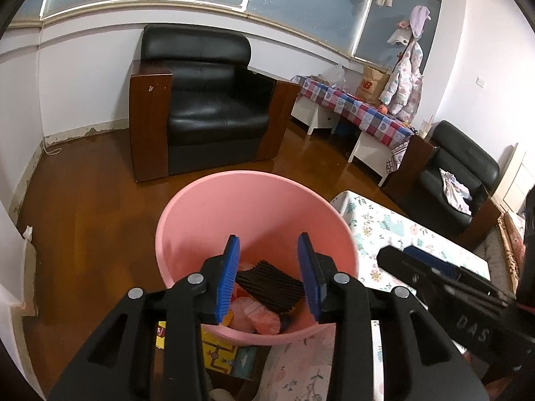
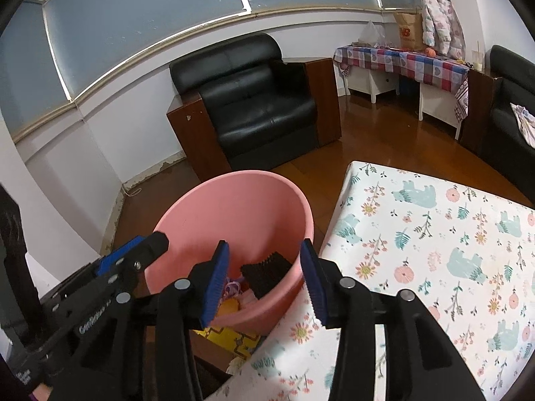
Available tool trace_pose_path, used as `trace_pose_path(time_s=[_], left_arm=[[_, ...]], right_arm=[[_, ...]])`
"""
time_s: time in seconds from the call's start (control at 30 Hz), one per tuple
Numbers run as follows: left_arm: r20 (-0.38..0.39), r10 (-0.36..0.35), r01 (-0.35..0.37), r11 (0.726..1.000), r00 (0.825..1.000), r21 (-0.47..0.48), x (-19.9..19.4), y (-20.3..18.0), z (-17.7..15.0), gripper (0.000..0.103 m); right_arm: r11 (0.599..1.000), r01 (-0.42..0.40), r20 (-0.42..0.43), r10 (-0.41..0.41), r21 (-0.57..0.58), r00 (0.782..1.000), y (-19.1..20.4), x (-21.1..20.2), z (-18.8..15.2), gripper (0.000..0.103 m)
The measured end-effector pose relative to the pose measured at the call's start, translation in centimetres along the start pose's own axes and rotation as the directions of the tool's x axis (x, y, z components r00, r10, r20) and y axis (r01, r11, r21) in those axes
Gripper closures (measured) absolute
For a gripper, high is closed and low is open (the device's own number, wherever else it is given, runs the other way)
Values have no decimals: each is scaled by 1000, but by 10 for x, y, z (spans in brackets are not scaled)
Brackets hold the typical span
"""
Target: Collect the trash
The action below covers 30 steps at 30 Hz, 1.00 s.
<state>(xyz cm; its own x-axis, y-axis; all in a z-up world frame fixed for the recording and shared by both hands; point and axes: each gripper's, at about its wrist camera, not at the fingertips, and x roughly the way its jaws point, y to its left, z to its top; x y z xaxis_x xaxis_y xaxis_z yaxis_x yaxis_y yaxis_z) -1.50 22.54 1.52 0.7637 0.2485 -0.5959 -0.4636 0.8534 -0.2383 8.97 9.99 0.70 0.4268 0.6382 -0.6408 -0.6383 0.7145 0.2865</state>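
A pink bucket (image 1: 234, 207) stands on the floor beside the table, also in the right wrist view (image 2: 234, 207). Inside lie a black ribbed piece (image 1: 271, 284) (image 2: 265, 272) and pink and orange wrappers (image 1: 257, 317). My left gripper (image 1: 270, 277) is open and empty, held above the bucket's mouth. My right gripper (image 2: 264, 279) is open and empty, over the bucket's near right rim and the table edge. The right gripper also shows at the right of the left wrist view (image 1: 434, 267); the left gripper shows at the left of the right wrist view (image 2: 133, 250).
A table with a floral bear-print cloth (image 2: 434, 234) lies to the right. A yellow printed box (image 1: 220, 354) sits under the bucket's near side. A black leather armchair (image 1: 207, 100) stands behind on the wood floor. A checkered side table (image 1: 361, 110) and second armchair (image 1: 458, 180) are far right.
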Motion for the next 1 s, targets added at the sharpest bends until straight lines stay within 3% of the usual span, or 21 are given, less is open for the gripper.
trace_pose_path(time_s=[0.3, 1.0], left_arm=[[-20, 3, -2, 999, 1000, 44, -12, -26, -6, 67], [-94, -50, 67, 979, 994, 190, -16, -114, -44, 67]], right_arm=[[1000, 11, 8, -11, -15, 1000, -10, -38, -22, 51], [983, 143, 25, -147, 111, 989, -93, -109, -65, 49]])
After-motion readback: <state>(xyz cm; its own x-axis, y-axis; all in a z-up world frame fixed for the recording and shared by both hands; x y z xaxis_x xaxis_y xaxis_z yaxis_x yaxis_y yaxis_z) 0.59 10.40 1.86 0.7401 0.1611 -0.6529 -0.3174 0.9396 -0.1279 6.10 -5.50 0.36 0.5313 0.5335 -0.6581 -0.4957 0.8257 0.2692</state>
